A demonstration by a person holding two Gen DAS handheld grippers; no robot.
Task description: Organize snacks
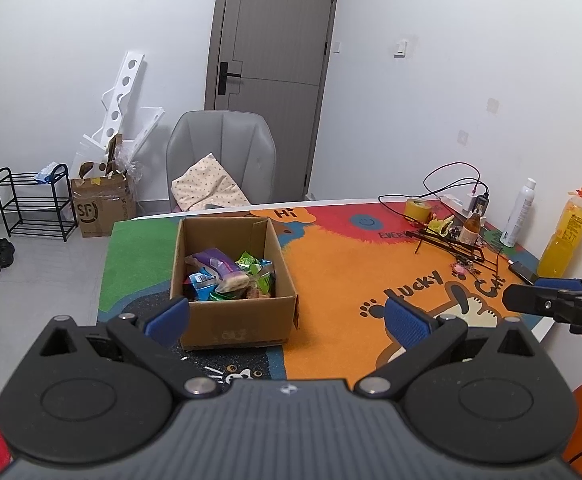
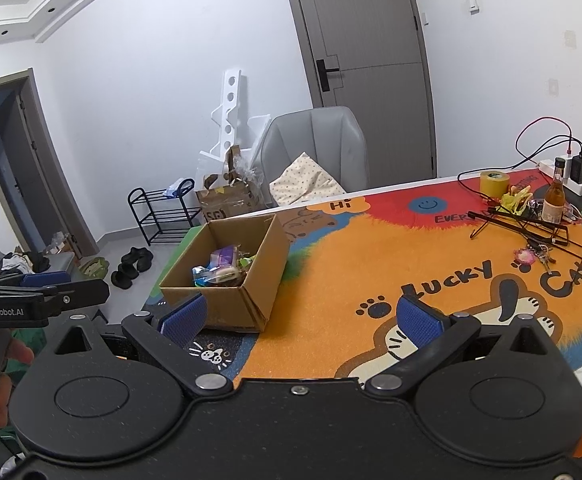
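An open cardboard box [image 1: 235, 320] stands on the colourful cat mat [image 1: 351, 276] at the table's left end. Several wrapped snacks [image 1: 227, 274] lie inside it, purple, blue and green. My left gripper [image 1: 287, 318] is open and empty, held above the table's near edge just in front of the box. The box [image 2: 247, 296] and its snacks [image 2: 221, 268] also show in the right wrist view. My right gripper [image 2: 303, 316] is open and empty, above the mat to the right of the box. Each gripper shows at the edge of the other's view.
At the table's far right lie a yellow tape roll [image 1: 418, 210], a brown bottle [image 1: 471, 230], a white spray can [image 1: 518, 216], an orange drink bottle [image 1: 565, 238], black wire hangers [image 1: 451, 244] and cables. A grey chair [image 1: 221, 156] stands behind the table.
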